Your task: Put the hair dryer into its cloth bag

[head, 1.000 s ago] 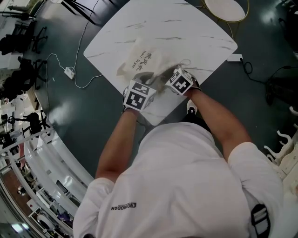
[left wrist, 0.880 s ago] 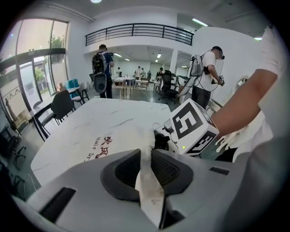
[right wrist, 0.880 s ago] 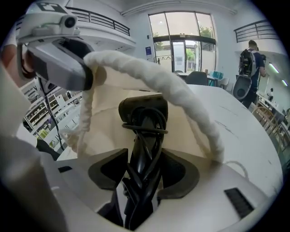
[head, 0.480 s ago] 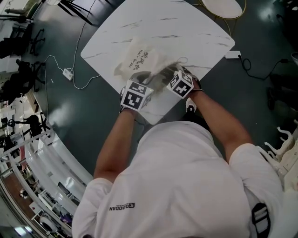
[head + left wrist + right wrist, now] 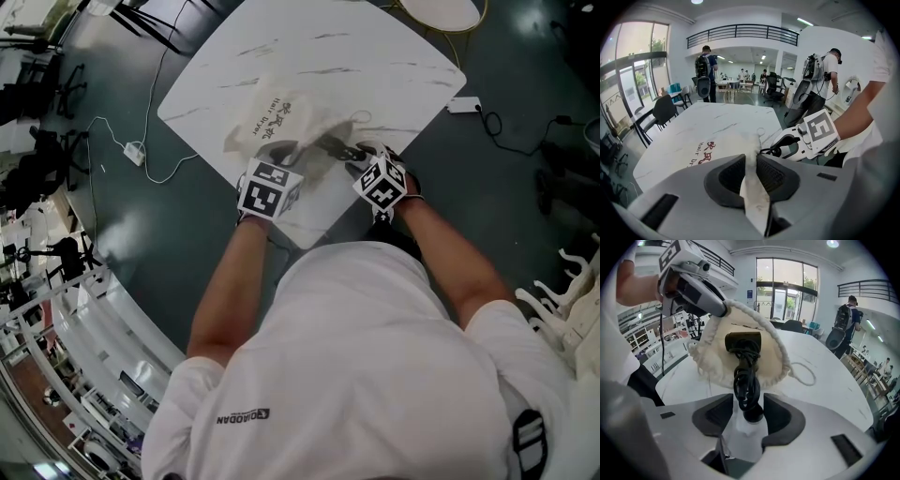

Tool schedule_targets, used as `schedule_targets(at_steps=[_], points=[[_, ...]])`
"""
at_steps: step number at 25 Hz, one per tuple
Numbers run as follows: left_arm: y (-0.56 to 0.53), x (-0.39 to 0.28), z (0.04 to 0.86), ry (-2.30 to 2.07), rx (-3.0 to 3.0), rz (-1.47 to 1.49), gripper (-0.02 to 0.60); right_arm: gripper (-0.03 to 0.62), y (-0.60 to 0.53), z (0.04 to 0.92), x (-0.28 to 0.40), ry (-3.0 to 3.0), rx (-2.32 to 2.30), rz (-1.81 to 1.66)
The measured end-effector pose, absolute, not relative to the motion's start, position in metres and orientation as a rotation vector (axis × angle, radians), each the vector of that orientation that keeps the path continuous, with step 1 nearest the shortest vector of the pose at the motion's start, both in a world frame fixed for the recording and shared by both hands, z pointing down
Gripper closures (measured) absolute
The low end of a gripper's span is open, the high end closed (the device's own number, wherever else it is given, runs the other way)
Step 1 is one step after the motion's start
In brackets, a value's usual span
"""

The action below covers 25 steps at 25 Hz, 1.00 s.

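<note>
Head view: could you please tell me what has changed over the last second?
The right gripper drew back to the right, away from the cloth bag, and its jaws have just been closing on the hair dryer's coiled cord. The left gripper kept its pinch on the bag's rim and stayed put.

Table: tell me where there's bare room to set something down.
Bare: the far corner of the table beyond the cloth bag, and the stretch from the drawstring to the right corner. Crowded: the near corner, around the bag's mouth, the hair dryer and its cord.
</note>
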<state>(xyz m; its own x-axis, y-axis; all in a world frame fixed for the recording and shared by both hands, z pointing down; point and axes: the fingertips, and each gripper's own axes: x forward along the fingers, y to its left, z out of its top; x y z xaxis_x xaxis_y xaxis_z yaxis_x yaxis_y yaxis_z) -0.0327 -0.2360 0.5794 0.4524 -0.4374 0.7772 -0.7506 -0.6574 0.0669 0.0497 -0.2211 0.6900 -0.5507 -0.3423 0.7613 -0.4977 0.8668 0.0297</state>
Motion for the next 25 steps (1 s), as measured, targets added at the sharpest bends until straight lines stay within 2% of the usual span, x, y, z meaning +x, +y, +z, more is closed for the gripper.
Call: schedule_targets(at_steps=[2, 9, 25], points=[[-0.235, -0.032, 0.578, -1.001, 2.305, 1.066, 0.495, 0.407, -0.225, 0.690, 0.048, -2.197, 0.609, 0.217], [-0.234, -0.028, 0.573, -1.007, 2.315, 1.053, 0.494, 0.430, -0.224, 0.691, 0.042, -2.180, 0.568, 0.220], [-0.235, -0.036, 0.571, -1.062, 2.281, 0.957, 0.494, 0.441, -0.266, 0.676, -0.038, -2.320, 0.547, 0.195]])
